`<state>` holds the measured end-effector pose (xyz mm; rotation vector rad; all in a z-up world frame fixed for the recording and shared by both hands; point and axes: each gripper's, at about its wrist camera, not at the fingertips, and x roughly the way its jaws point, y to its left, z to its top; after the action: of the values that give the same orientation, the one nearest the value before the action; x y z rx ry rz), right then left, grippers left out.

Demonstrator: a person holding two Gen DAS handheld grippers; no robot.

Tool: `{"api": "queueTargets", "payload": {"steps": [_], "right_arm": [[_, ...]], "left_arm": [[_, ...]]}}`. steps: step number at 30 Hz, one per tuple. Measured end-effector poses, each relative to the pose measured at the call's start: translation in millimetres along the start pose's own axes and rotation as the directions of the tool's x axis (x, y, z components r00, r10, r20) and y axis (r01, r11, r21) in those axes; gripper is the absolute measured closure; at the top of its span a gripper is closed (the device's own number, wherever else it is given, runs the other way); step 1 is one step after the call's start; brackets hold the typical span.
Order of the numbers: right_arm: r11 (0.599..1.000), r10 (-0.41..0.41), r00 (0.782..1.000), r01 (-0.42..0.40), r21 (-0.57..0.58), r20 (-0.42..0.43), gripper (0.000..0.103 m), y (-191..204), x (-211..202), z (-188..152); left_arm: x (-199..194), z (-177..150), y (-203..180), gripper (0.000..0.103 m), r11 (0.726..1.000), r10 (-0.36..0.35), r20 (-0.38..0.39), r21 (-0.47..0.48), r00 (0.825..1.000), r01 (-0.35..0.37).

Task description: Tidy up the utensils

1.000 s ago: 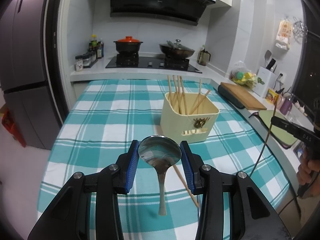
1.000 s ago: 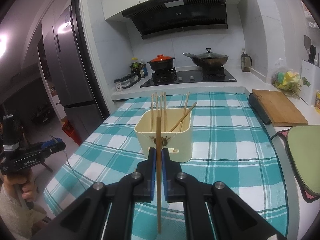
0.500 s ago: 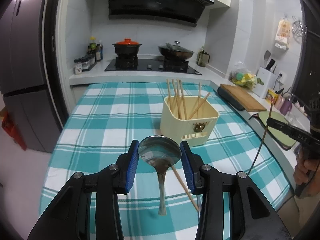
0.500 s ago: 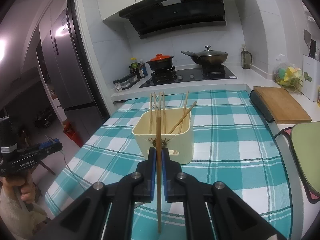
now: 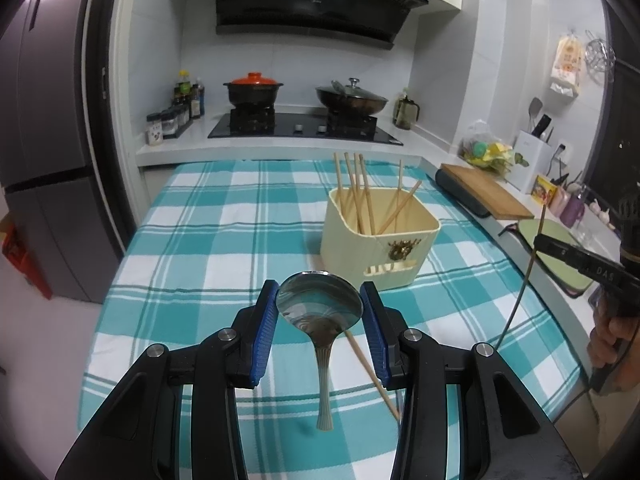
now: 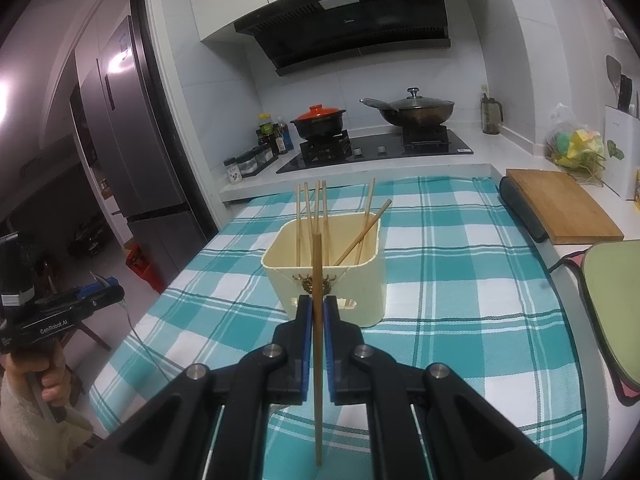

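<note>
My left gripper point(image 5: 320, 304) is shut on a metal spoon point(image 5: 320, 312), gripping its bowl with the handle hanging down above the cloth. My right gripper point(image 6: 314, 312) is shut on a wooden chopstick point(image 6: 317, 280) held upright. A cream utensil box point(image 5: 380, 240), also in the right wrist view point(image 6: 332, 280), stands on the table ahead of both grippers with several chopsticks point(image 5: 360, 196) leaning in it. One loose chopstick point(image 5: 372, 372) lies on the cloth under the left gripper. The right gripper also shows in the left wrist view point(image 5: 538, 240), at the far right.
The table carries a teal and white checked cloth point(image 5: 224, 240). A wooden cutting board point(image 6: 560, 204) and a green mat point(image 6: 616, 292) lie to the right. A stove with two pots point(image 6: 376, 120) is behind. A fridge point(image 5: 48, 160) stands to the left.
Both grippers have risen and pulled back a little from the box, so it sits lower in both views. Both still hold their utensils.
</note>
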<state>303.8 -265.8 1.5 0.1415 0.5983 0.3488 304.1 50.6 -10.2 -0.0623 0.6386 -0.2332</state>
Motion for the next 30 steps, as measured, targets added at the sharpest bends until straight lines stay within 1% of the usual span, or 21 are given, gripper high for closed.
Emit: {"api": "queueTargets", "payload": {"steps": [9, 16, 21, 24, 27, 30], "right_arm": [[1.000, -0.010, 1.000, 0.010, -0.001, 0.007, 0.097, -3, -1, 5], [1.000, -0.026, 0.999, 0.026, -0.008, 0.028, 0.097, -8, -1, 23], [0.999, -0.033, 0.999, 0.034, -0.024, 0.038, 0.097, -10, 3, 47], [0.998, -0.031, 0.998, 0.034, -0.044, 0.058, 0.097, -9, 6, 72], [0.997, -0.027, 0.994, 0.034, -0.063, 0.103, 0.097, -4, 10, 106], [0.997, -0.023, 0.986, 0.034, -0.068, 0.166, 0.097, -1, 17, 139]], "left_arm": [[-3, 8, 3, 0.062, 1.000, -0.021, 0.008, -0.005, 1.000, 0.021], [-6, 37, 4, 0.062, 0.999, -0.050, 0.030, 0.001, 0.998, 0.050], [-5, 70, -2, 0.062, 0.997, -0.071, 0.055, 0.026, 0.996, 0.069], [-1, 99, -11, 0.062, 0.995, -0.093, 0.075, 0.047, 0.993, 0.090], [5, 132, -22, 0.061, 0.993, -0.102, 0.111, 0.070, 0.989, 0.094], [20, 164, -33, 0.061, 0.992, -0.112, 0.140, 0.071, 0.984, 0.103]]}}
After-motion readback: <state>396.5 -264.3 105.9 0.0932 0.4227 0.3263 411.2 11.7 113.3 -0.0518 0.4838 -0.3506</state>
